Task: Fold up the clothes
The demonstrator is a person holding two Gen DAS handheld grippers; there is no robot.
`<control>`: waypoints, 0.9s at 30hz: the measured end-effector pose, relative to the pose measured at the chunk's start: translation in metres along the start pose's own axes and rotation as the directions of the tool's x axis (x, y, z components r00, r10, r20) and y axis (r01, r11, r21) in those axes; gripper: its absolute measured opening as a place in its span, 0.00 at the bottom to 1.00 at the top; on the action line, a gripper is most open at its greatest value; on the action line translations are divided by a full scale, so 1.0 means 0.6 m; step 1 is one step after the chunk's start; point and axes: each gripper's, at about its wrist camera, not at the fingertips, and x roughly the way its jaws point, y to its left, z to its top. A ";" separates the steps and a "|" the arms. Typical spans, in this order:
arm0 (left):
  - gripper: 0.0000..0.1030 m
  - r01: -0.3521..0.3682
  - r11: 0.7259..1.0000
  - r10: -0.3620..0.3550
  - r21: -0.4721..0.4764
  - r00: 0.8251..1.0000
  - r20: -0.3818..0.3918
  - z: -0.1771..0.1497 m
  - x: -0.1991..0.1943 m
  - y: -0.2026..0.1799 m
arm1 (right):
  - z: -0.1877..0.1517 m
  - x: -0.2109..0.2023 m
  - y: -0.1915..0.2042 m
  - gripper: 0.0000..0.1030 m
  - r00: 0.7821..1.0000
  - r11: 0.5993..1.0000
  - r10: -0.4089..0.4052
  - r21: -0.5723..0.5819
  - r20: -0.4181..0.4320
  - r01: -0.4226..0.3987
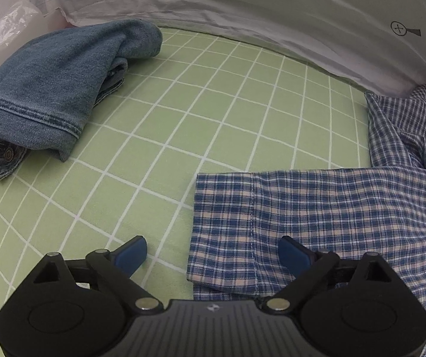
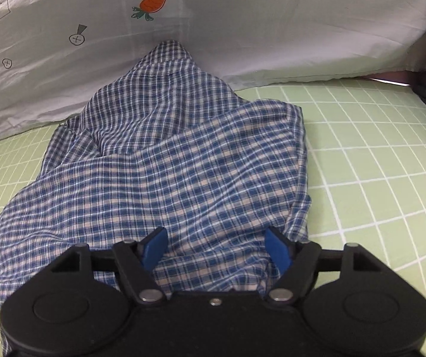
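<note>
Rumpling checked cotton shirt (image 2: 183,160), folded denim (image 1: 49,89), both grippers' jaws apart, empty.

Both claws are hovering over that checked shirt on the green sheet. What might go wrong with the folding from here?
The plaid shirt lies rumpled in overlapping layers, so the right gripper, open above a bunched part, might pinch several layers and fold in creases. The left gripper straddles the sleeve cuff, with one finger over bare sheet; it could catch the green sheet too. The folded denim garment looks safely apart.
</note>
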 end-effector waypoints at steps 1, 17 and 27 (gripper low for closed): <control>0.92 0.000 1.000 0.000 0.004 1.000 0.002 0.000 0.000 -0.001 | 0.002 0.001 0.000 0.68 1.000 1.000 0.001 0.000 0.002 -0.001; 0.08 0.159 0.986 -0.153 -0.049 0.983 0.103 0.008 -0.017 0.003 | 0.026 -0.014 -0.015 0.00 0.995 0.999 0.042 -0.008 0.095 -0.041; 0.07 0.217 0.974 -0.189 -0.065 0.936 0.297 0.061 -0.125 0.034 | 0.070 -0.077 -0.012 0.01 0.971 0.996 0.072 0.026 0.228 -0.080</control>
